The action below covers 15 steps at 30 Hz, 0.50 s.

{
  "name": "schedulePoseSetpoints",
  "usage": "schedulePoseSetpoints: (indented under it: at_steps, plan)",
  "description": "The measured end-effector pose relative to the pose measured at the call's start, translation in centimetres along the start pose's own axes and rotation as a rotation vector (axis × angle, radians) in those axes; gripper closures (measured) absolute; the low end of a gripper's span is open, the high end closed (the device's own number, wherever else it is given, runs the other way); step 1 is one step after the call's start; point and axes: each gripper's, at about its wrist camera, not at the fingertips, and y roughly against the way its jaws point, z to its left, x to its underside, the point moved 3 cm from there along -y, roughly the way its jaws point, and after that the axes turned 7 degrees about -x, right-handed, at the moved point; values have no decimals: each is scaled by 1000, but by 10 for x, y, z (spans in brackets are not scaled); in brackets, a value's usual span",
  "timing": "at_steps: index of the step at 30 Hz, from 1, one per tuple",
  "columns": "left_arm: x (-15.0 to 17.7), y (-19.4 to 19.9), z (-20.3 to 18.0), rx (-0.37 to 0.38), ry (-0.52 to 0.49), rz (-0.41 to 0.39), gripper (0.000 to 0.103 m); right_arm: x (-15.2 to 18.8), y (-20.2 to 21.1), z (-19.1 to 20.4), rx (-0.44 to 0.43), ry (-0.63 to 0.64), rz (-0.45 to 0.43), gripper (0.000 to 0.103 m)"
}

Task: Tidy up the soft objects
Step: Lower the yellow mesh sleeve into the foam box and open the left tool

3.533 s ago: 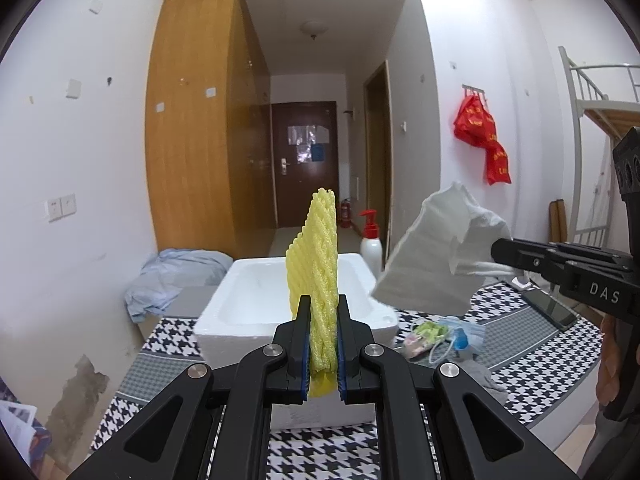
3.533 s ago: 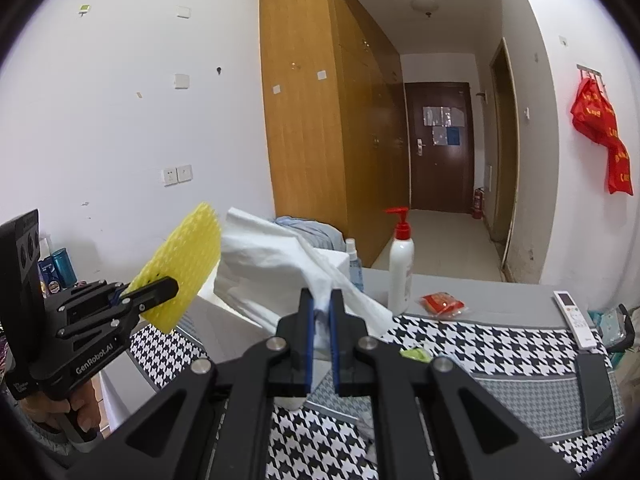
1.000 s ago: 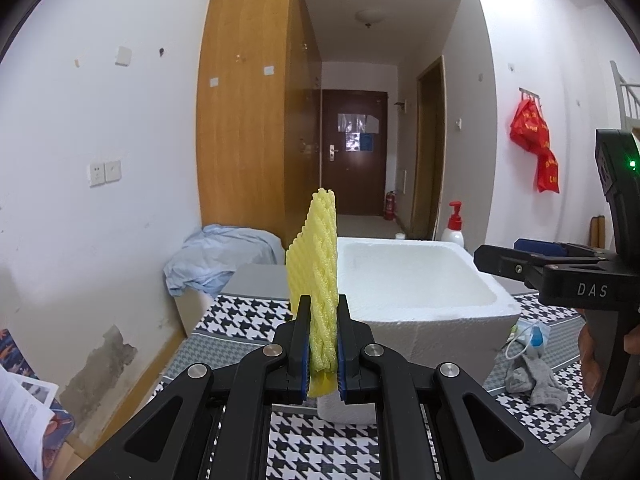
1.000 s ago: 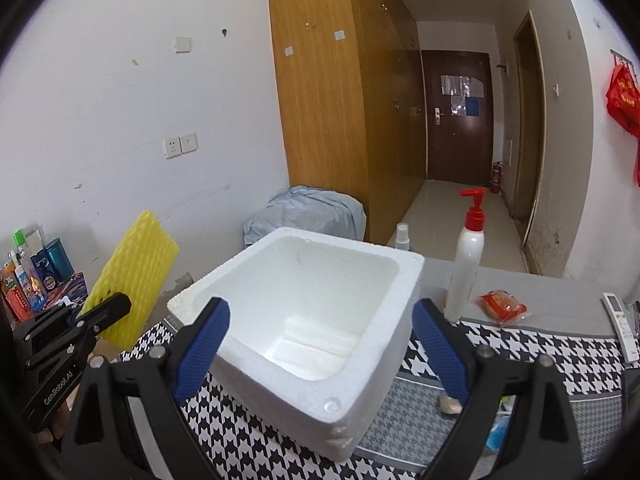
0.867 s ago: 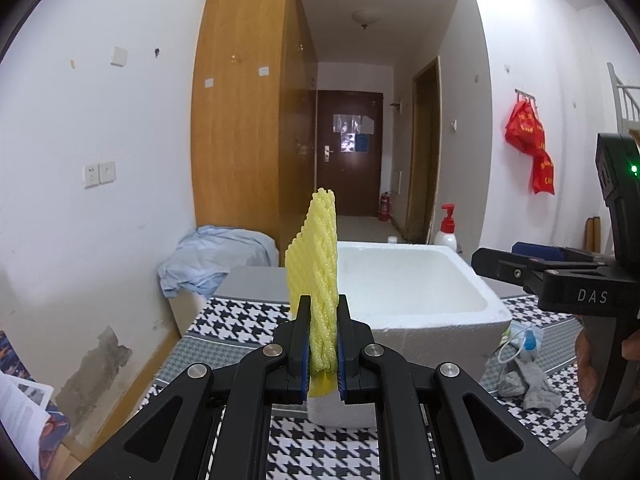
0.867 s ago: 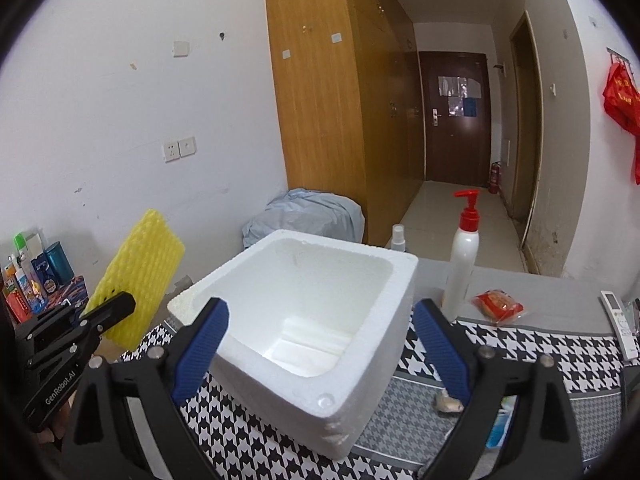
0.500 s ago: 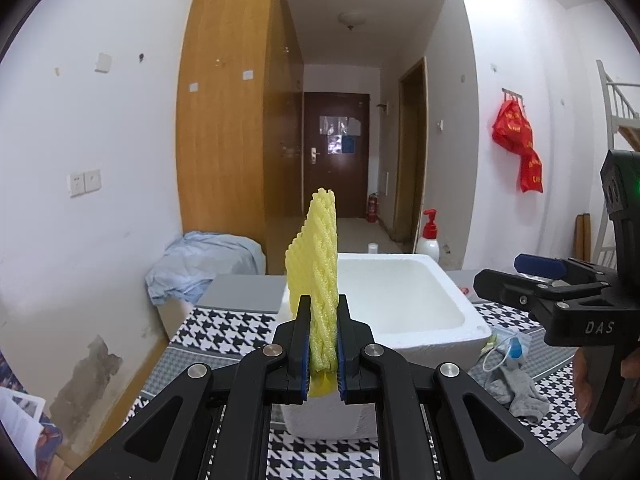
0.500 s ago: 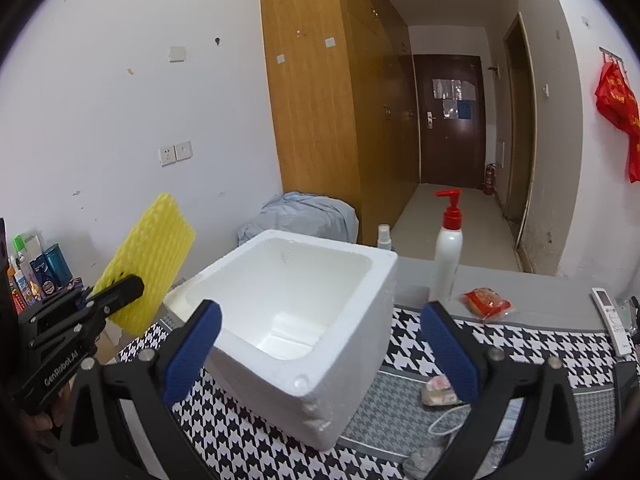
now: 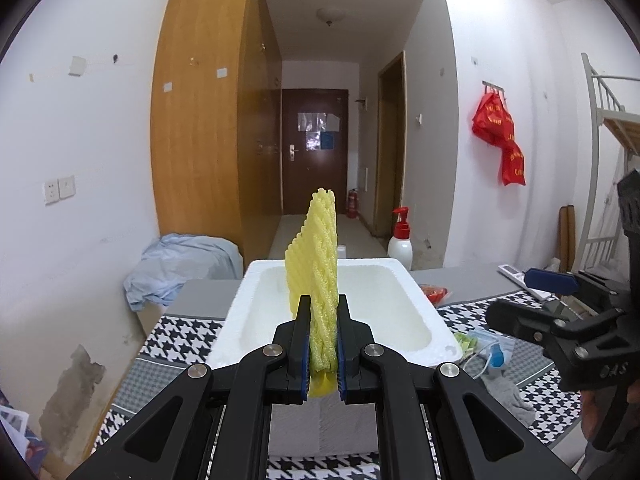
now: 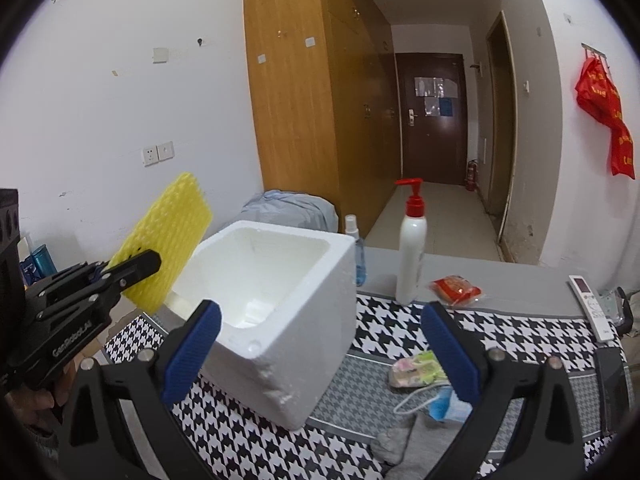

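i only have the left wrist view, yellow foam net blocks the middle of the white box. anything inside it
Observer: In the right wrist view the white foam box shows only white foam blocks on its floor, nothing else that I can see.
Operator: right gripper holding anything
Observer: No. The right gripper is open, with nothing between its blue pads.
Operator: what sits behind the box
Observer: A small blue spray bottle, touching or nearly touching the box's far right corner, left of the white pump bottle.
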Motion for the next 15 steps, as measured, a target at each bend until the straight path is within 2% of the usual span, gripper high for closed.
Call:
schedulePoseSetpoints:
  at_steps: [15]
  plan:
    - [-6, -29, -19, 51, -18, 53, 93, 14, 13, -24, 70, -22, 2, 2]
